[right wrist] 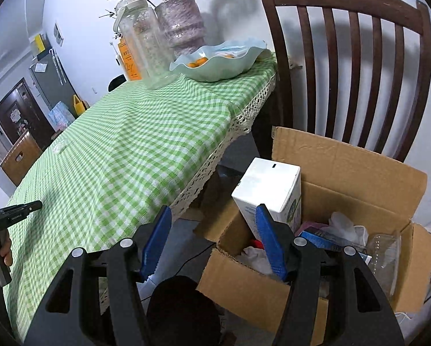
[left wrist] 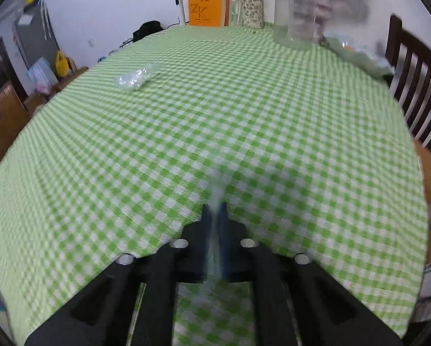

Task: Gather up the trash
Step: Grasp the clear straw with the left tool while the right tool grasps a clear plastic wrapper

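One crumpled clear wrapper (left wrist: 133, 78) left on the checked surface (left wrist: 244, 132).
Left gripper (left wrist: 215, 210) fingers pressed together on a thin clear scrap; right gripper (right wrist: 212, 230) fingers apart, empty, beside one cardboard box (right wrist: 345, 173) holding one white carton (right wrist: 268, 187) and other trash.

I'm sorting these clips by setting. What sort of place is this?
Most likely a home dining room: a table with a green checked tablecloth, a wooden slat-back chair beside it, and flower vases plus a fruit dish at the table's far end.
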`<state>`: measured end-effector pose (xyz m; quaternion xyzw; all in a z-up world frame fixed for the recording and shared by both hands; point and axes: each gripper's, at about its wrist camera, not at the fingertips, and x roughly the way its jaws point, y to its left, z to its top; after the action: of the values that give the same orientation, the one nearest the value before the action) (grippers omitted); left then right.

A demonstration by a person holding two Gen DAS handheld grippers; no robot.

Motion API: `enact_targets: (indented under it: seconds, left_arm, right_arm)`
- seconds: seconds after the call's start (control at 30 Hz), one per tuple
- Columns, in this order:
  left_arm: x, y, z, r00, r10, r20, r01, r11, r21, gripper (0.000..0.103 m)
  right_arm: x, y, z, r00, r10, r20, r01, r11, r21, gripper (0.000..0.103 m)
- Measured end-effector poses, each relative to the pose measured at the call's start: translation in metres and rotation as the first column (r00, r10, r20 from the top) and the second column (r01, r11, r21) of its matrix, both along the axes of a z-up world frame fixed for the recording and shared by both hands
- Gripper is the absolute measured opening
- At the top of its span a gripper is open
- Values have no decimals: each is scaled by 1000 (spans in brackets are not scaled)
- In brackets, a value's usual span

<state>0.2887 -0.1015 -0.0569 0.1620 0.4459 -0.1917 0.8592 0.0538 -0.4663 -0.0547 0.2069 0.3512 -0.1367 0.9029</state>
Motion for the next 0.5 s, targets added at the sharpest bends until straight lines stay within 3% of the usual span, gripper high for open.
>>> enact_targets:
  seconds: [0.03,0.13,0.23,0.37,0.5]
  left_arm:
    - [1,-1,2,1000,-4,0,4,1000,-11,3]
    - [4,5,25,1000,13,0,-13,990,-139,3]
    - [16,19,55,998,54,20,-47,967,-251,3]
    - [42,52,103,982,180,61,-140,904,-404,3]
    - [66,78,132,956,268,120,-182,861,-475,3]
  right_arm:
    - [-1,1,1,1000,-3,0,3,1000,-2,59]
    - [-6,2,2,1000,-15,-6,15,1000,-9,59]
    - [-7,3,4,1000,-20,-14,20,1000,-16,59]
    - [-3,10,12,1000,-8,-16,7,999,-40,59]
    - [8,21,23,1000,12,-29,-15,996,-87,59]
